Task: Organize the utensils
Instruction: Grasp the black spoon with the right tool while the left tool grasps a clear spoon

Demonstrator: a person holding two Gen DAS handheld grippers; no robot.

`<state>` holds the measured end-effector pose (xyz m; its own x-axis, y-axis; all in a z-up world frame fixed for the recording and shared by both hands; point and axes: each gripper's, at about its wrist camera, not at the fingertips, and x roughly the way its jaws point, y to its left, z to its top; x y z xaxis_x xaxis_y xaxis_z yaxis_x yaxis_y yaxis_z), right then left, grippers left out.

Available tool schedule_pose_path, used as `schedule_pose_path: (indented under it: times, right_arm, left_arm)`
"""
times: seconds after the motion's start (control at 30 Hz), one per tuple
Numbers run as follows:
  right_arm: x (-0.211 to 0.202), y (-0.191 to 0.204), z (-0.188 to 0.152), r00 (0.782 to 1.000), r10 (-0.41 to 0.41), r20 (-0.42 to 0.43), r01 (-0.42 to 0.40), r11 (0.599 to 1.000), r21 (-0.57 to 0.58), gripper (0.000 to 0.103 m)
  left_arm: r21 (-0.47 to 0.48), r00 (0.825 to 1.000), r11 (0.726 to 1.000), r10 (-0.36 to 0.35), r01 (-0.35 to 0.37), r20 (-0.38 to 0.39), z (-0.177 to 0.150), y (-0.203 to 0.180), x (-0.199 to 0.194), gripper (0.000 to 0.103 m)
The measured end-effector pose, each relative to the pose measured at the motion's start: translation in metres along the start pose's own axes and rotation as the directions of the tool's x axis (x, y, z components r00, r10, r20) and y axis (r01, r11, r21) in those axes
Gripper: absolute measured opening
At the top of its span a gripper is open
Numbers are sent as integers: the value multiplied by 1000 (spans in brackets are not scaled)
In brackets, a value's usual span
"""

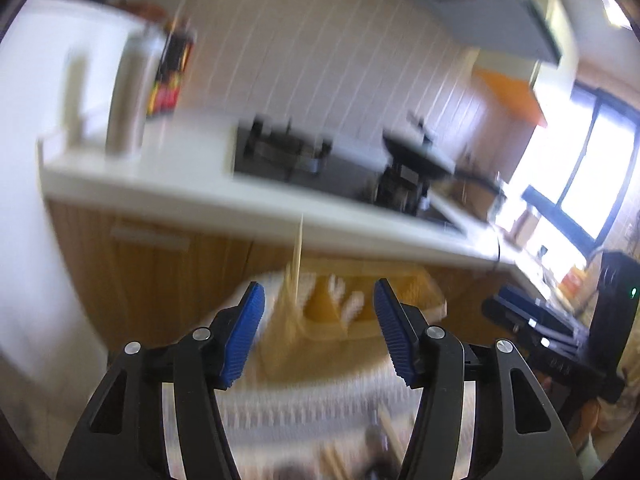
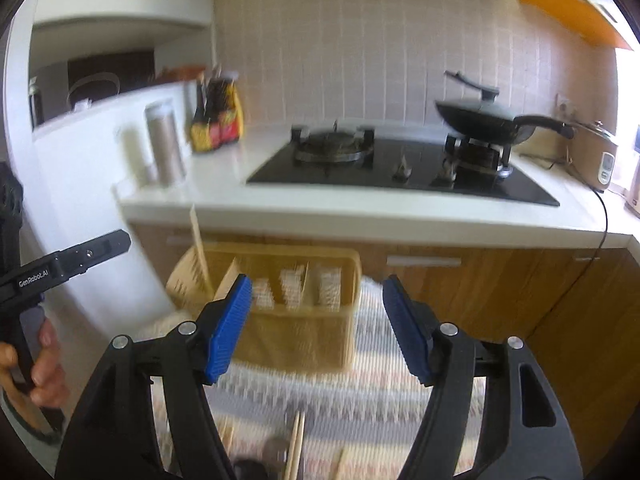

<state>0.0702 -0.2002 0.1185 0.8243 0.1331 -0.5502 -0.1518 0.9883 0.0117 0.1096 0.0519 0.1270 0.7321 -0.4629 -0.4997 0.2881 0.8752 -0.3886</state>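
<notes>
Currently both grippers, left gripper and right gripper, are hanging with jaws wide, holding nothing; chopstick is leaning in basket, risking tip-out if bumped.

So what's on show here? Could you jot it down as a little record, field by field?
place: kitchen, white countertop with black gas hob
on hob: black frying pan
task container: tan plastic slotted utensil basket on woven patterned cloth
in basket: one pale wooden chopstick upright at its left end
on cloth: more wooden chopsticks, near edge
left gripper: open, nothing between the blue pads
right gripper: open, nothing held
sharpness: left view blurred
</notes>
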Motion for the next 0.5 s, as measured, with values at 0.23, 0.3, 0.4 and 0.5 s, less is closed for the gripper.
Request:
schedule_pose_path:
  times: [0.23, 0.3, 0.4, 0.5]
  right_arm:
    - [-7, 20, -33, 976, 64, -210, -75, 996, -42, 64]
    - [-1, 22, -47, 951, 107, -290, -118, 993, -19, 64]
    - [12, 23, -69, 908, 151, -392, -161, 987, 8, 57]
    - [26, 27, -95, 859, 189, -476, -199, 980, 30, 39]
  left_arm:
    - [0, 959, 996, 82, -85, -273, -57, 12, 11, 55]
    - [4, 932, 994, 101, -106, -349, -76, 16, 22, 55]
    - [6, 899, 996, 86, -92, -429, -105, 18, 33, 55]
    - [22, 868, 996, 81, -81, -490, -129, 18, 42, 52]
